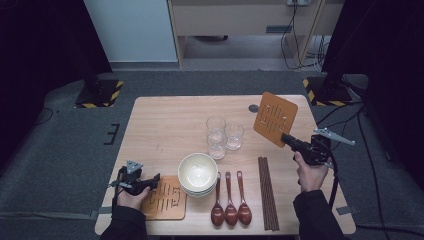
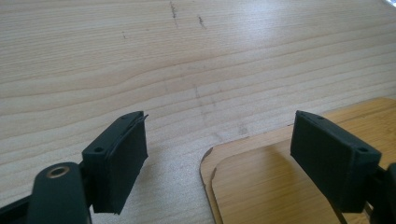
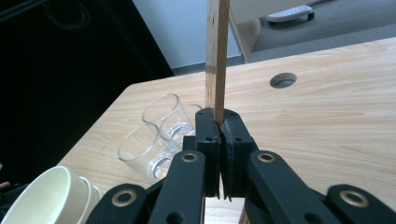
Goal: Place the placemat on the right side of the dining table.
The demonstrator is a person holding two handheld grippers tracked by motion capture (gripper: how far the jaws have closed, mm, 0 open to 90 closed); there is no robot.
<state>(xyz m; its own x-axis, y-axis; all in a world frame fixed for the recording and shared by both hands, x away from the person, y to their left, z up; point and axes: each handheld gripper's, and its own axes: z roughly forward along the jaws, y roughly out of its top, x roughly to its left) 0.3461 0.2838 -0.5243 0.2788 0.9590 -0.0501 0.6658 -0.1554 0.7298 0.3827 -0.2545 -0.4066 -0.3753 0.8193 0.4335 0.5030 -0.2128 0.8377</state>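
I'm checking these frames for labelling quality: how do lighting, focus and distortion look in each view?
High view: soft and slightly blurred, dark corners, evenly lit table. Left gripper view: pale, washed wood grain, near jaws soft, the mat in faint shade. Right gripper view: the held mat edge-on and fairly sharp, glasses glinting, left background black.

My wooden table (image 1: 165, 120) carries glasses (image 1: 222, 135) at centre, bowls (image 1: 197, 174), spoons (image 1: 230, 200) and chopsticks (image 1: 268, 192) toward six o'clock, a mat (image 1: 165, 200) at seven.
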